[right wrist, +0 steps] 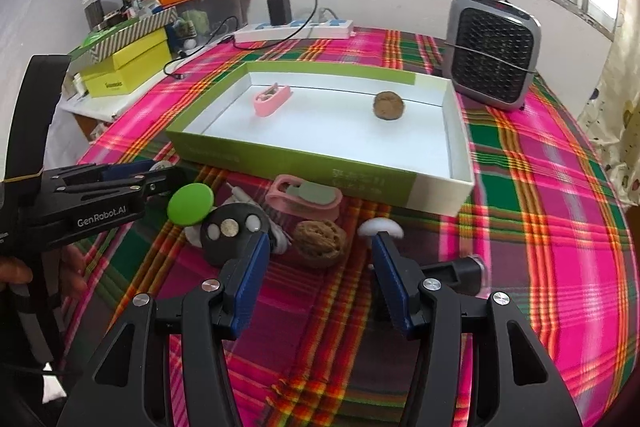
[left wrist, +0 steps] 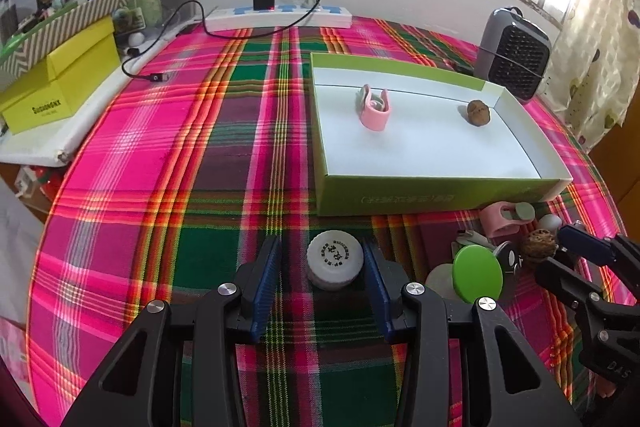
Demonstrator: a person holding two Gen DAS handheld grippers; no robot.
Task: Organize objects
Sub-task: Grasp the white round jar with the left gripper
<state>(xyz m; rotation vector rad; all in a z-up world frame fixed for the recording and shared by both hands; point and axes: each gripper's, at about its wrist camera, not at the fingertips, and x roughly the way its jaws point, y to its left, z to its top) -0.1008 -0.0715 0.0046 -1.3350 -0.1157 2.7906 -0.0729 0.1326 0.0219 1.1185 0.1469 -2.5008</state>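
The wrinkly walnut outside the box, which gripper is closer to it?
Right. The walnut lies just ahead of the right gripper, between its open fingertips. The left gripper sits off to its side, around a white cap.

Both grippers [left wrist: 322, 269] [right wrist: 318, 255] apparently agape

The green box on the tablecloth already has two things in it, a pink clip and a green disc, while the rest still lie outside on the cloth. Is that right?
Not quite. The green box does hold two things, but they are a pink clip and a walnut, not a green disc. The green disc still lies outside on the cloth with the other small items. The right wrist view shows this plainly.
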